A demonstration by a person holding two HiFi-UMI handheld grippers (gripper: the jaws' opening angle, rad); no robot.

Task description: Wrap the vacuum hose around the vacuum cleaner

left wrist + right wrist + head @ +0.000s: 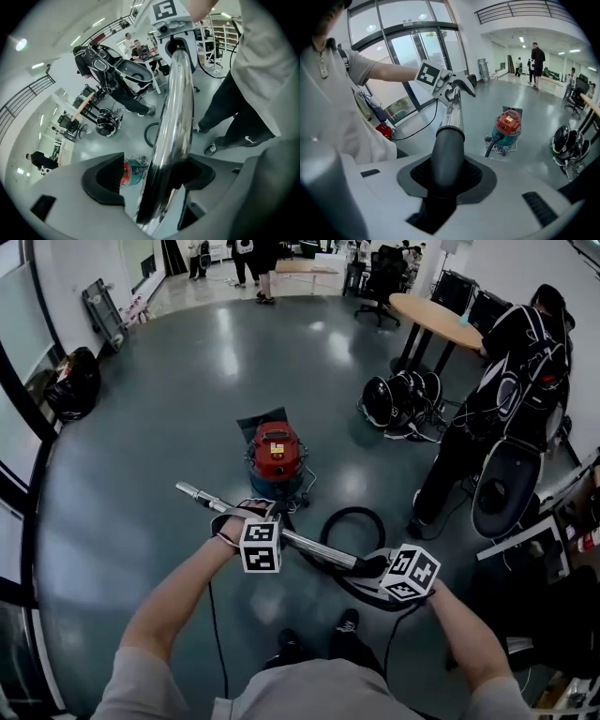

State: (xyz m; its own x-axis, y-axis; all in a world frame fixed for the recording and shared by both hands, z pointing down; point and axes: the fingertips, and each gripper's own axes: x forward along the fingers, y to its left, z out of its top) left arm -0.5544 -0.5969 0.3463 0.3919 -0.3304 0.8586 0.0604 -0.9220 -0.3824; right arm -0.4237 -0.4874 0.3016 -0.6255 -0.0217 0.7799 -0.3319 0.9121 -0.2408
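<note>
The red and teal vacuum cleaner (276,460) (508,126) (133,169) stands on the grey floor ahead of me. Its black hose (352,517) loops over the floor to a dark cuff (370,565) (446,154) and a chrome wand (309,543) (176,117), held level in the air. My right gripper (410,573) (446,176) is shut on the cuff. The wand runs between the jaws of my left gripper (260,545) (150,178). It lies against one pad, and a gap shows at the other.
A person in dark clothes (511,381) stands at the right beside a round wooden table (436,315). Black round gear (398,399) lies on the floor behind the vacuum. A black bag (70,381) sits by the window wall at left. My shoes (347,624) are below the wand.
</note>
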